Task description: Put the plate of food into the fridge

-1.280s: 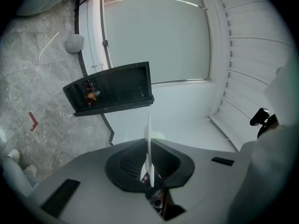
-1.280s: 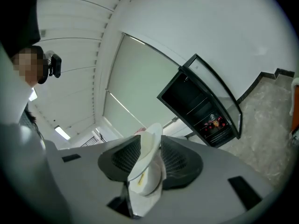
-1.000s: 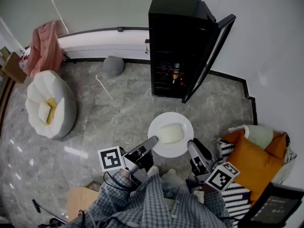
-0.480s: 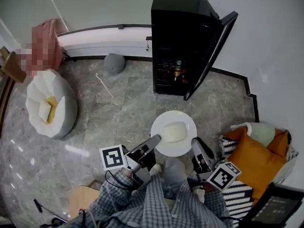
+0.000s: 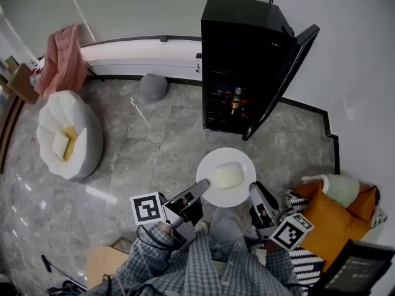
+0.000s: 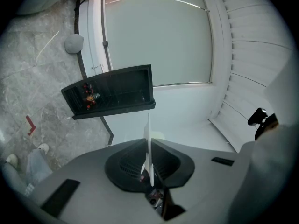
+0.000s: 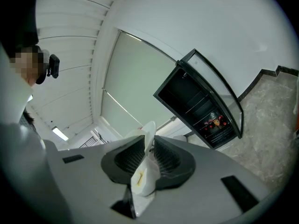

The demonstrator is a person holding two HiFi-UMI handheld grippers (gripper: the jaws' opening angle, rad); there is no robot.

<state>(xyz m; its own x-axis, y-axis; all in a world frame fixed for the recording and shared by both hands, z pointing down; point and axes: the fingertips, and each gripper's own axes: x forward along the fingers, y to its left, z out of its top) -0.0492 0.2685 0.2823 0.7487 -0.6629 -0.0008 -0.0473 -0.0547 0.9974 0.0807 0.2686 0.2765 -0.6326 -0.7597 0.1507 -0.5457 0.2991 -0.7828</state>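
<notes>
Marble floor [image 5: 166, 150] between plate [image 5: 242, 163] and open fridge [image 5: 237, 48]

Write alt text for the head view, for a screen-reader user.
Seen from above, a white plate holding a pale block of food is gripped at its rim by the left gripper and the right gripper, whose jaws have just been closing on it. Ahead stands a black fridge with its door open; a white bean bag sits at left.
</notes>
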